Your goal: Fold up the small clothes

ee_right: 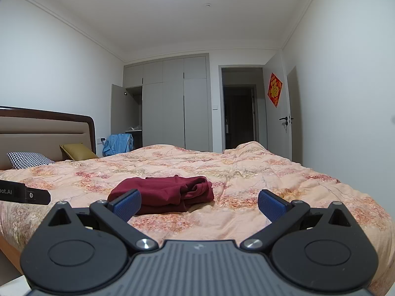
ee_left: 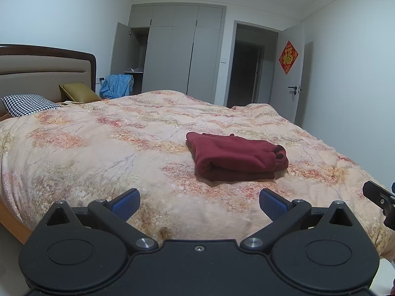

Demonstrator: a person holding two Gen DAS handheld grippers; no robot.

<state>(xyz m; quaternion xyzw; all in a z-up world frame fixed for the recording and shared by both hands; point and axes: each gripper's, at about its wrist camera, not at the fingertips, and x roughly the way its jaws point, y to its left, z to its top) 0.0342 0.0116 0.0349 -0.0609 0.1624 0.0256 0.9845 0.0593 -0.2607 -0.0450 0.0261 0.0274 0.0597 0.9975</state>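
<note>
A dark red garment [ee_left: 235, 159] lies folded into a compact rectangle on the floral quilt of the bed [ee_left: 111, 148]. It also shows in the right wrist view [ee_right: 165, 193]. My left gripper [ee_left: 199, 203] is open and empty, held back near the bed's near edge, short of the garment. My right gripper [ee_right: 199, 203] is open and empty, also drawn back, with the garment ahead and to the left. Part of the right gripper shows at the right edge of the left wrist view [ee_left: 380, 197]. Part of the left gripper shows in the right wrist view [ee_right: 24, 193].
A houndstooth pillow [ee_left: 27, 104] and a mustard cushion [ee_left: 79, 92] lie by the headboard [ee_left: 47, 66]. Blue clothing [ee_left: 117, 86] hangs beyond the bed. A grey wardrobe [ee_left: 177, 54] with one open door and an open doorway [ee_left: 249, 74] stand behind.
</note>
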